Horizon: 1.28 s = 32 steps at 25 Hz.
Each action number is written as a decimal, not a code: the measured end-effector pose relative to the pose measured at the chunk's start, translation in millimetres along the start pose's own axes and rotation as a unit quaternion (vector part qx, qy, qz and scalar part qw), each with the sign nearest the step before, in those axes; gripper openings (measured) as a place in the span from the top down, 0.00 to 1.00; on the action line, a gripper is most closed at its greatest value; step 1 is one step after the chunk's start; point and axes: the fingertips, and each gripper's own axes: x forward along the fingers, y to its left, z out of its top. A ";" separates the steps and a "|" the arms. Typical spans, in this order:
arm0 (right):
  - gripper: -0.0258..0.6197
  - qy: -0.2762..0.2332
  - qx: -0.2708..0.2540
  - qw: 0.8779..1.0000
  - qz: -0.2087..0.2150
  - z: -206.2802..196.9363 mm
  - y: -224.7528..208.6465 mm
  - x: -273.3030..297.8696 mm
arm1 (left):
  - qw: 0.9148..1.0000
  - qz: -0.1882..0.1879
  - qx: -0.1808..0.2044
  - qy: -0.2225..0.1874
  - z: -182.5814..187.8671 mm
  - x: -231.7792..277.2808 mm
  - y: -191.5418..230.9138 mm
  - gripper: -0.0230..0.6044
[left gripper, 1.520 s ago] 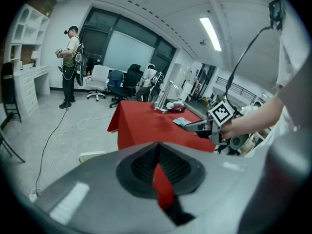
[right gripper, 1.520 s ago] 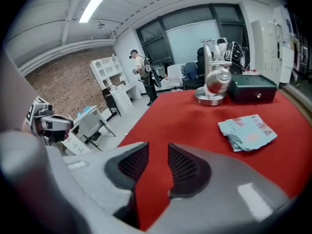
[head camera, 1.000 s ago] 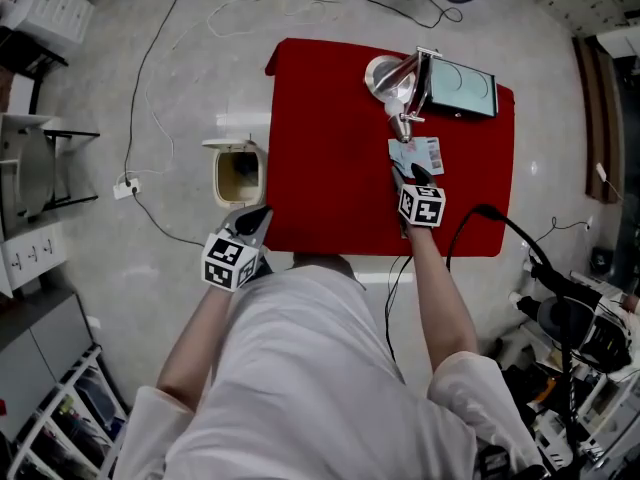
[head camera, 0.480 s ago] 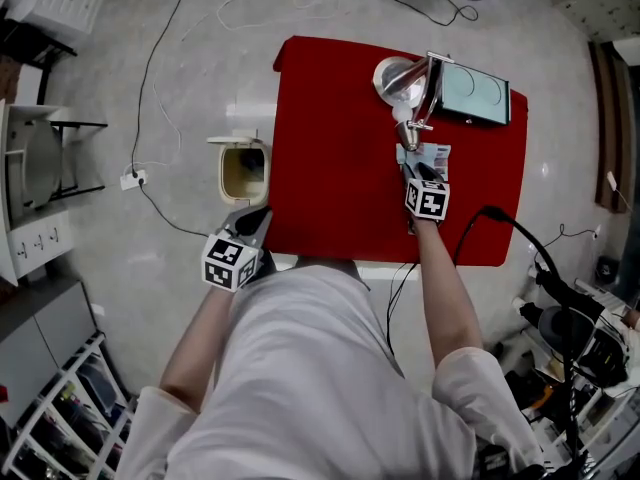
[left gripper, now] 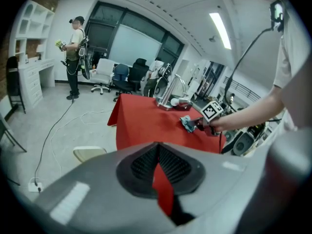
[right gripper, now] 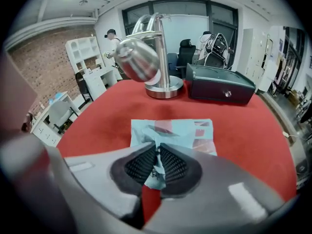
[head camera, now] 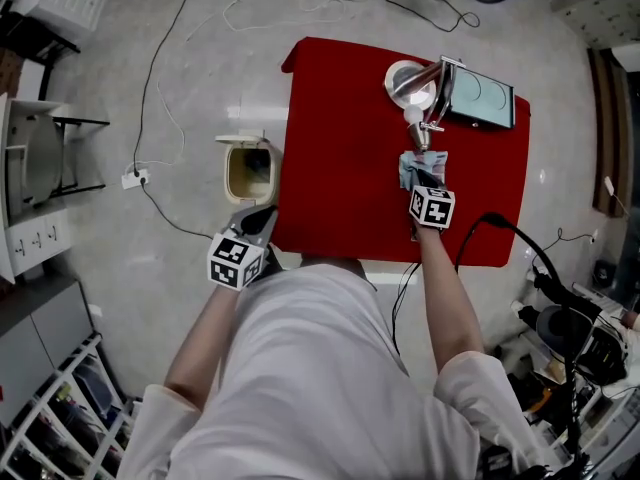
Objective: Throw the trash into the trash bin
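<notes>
Below, red table (head camera: 340, 148) on grey floor (head camera: 240, 78); trash bin (head camera: 250, 171) beside it.

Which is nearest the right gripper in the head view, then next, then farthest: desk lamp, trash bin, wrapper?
1. Wrapper: pinched in the right gripper's fingers.
2. Desk lamp: just beyond it, on the red table.
3. Trash bin: on the floor, left of the table.
</notes>
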 end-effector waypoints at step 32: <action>0.92 0.031 -0.188 0.936 0.295 -3.6 522.2 38.7 | 0.990 0.092 -0.102 -0.039 -100.3 -193.0 200.4 0.96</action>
